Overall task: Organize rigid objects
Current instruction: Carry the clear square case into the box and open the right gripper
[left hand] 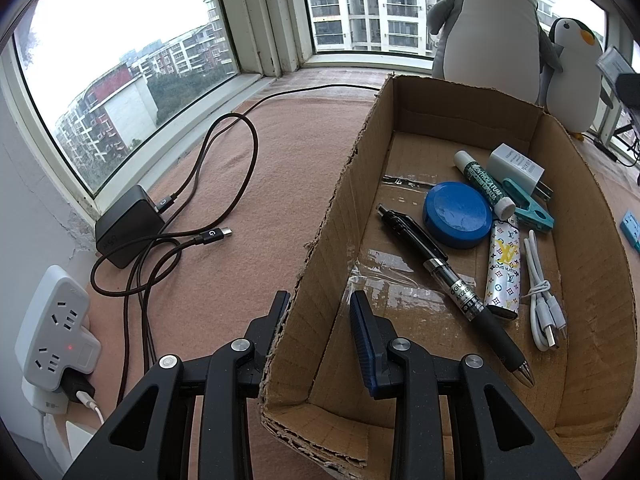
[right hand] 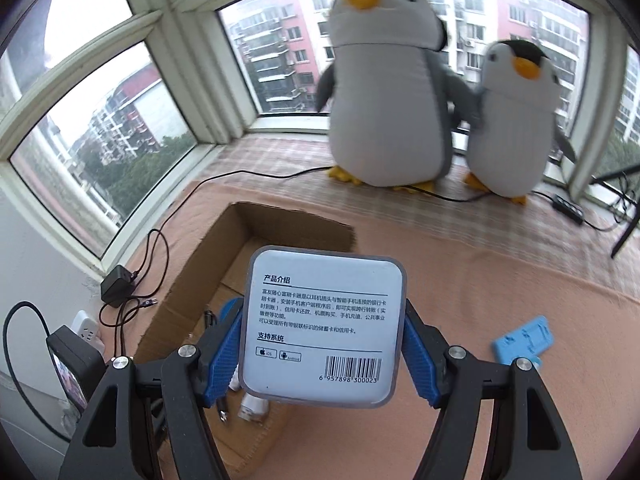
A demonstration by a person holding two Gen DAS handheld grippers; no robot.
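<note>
On window-ledge blanket [left hand: 280, 168]: open cardboard box [left hand: 592, 208], pink-brown cloth beneath.
Left gripper [left hand: 320, 304]: clamped on near-left wall of cardboard box, one finger outside, blue-padded finger inside.
Right gripper [right hand: 324, 332]: clamped on small white packaged case [right hand: 324, 324], blue pads pressed against both side edges; printed back label and barcode facing camera; held above the box's near end.
Box contents, far end: white plug adapter [left hand: 516, 166], teal clip [left hand: 528, 208] just beside it, green-labelled tube [left hand: 486, 184] lying across the clip.
Box contents, middle: round blue lid [left hand: 456, 220], touching the tube's capped end.
Box contents, near end: black pen [left hand: 456, 288] lying diagonally, patterned silver case [left hand: 502, 270] beside it, coiled white cable [left hand: 540, 304] at the right wall.
Outside box, left: black charger [left hand: 128, 226] with brown cable [left hand: 224, 148], white power strip [left hand: 56, 324] against the wall, red indicator lit.
Outside box, right: light-blue flat item [right hand: 524, 340] on blanket, well apart from the box.
Background: two plush penguins [right hand: 384, 92] upright at the window [left hand: 120, 60].
</note>
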